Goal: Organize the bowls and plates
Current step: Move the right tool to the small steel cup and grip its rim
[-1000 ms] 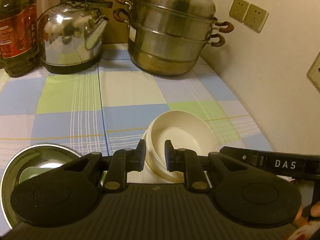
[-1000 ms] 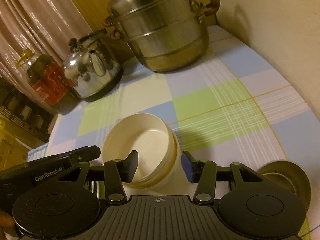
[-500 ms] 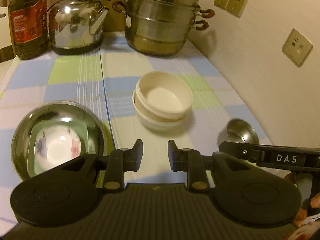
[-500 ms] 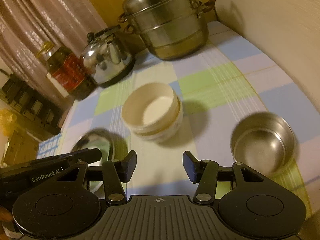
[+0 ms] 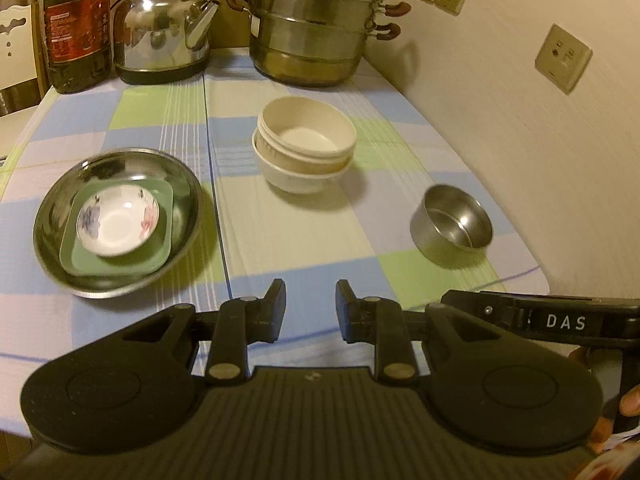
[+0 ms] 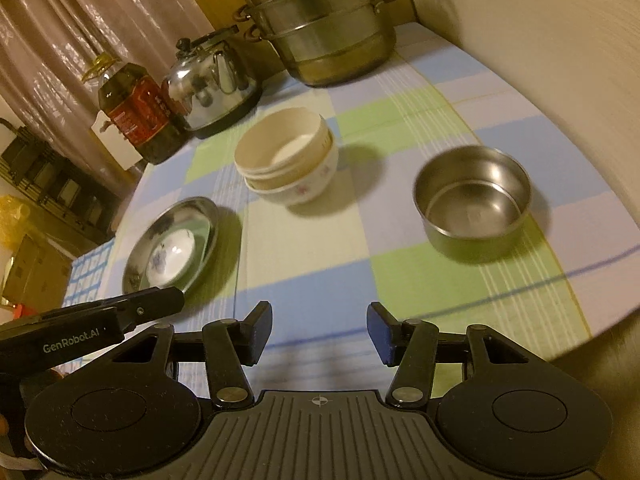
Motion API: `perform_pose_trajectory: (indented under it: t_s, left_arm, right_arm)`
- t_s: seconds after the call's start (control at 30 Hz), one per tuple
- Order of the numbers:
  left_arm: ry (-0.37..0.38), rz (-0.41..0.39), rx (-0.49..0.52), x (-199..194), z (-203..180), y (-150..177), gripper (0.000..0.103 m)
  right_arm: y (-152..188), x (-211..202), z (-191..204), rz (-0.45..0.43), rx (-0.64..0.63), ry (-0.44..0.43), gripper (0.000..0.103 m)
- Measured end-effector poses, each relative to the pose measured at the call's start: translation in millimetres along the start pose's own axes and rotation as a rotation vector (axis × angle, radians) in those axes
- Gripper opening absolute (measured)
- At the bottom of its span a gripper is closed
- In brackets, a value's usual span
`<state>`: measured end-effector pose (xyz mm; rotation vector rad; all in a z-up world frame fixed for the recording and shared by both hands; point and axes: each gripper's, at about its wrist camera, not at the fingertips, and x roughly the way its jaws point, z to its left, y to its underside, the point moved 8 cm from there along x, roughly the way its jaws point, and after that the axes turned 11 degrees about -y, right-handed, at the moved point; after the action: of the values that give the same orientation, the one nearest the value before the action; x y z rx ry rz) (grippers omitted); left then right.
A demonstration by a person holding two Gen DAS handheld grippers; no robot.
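A stack of cream bowls point(image 5: 306, 148) stands mid-table; it also shows in the right wrist view point(image 6: 286, 160). A steel plate point(image 5: 116, 216) at the left holds a green square dish point(image 5: 162, 236) and a small white floral dish point(image 5: 118, 222); the plate also shows in the right wrist view point(image 6: 172, 244). A small steel bowl point(image 5: 452, 226) sits at the right, also in the right wrist view point(image 6: 474, 200). My left gripper point(image 5: 310, 308) and right gripper point(image 6: 318, 332) are both open and empty, held near the table's front edge, well back from the bowls.
A steel steamer pot point(image 5: 316, 28), a kettle point(image 5: 164, 32) and an oil bottle point(image 5: 76, 28) stand at the back of the checked tablecloth point(image 5: 300, 240). A wall point(image 5: 520, 120) with sockets runs along the right side.
Both grippers have pulled back from the cream bowl stack toward the front edge. The stack stays on the table. The steel plate and small steel bowl have come into full view.
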<state>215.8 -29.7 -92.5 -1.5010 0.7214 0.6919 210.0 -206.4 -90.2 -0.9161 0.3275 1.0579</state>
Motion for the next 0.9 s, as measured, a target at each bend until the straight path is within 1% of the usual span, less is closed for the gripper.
perform_pose_trajectory:
  t_s: [0.17,0.37,0.73,0.9]
  left_arm:
    - [-0.004,0.004,0.005,-9.6,-7.7,17.7,0.023]
    - [-0.021,-0.005,0.004,-20.1,-14.6,29.9,0.023]
    - [-0.027,-0.005,0.016,-33.6,-28.9,49.1,0.023]
    - [-0.015,-0.003,0.036,-34.6,-38.1,52.2,0.023]
  right_arm:
    - [16.9,-12.0,-7.3,0.007,0.0,0.022,0.053]
    - [31.0,-25.9,-12.3,0.002,-0.008,0.046,0.053]
    - [43.4,-46.3,-19.4,-0.01,-0.023,0.071,0.053]
    - [44.4,-51.9,-23.4,-0.017,-0.035,0.087,0.053]
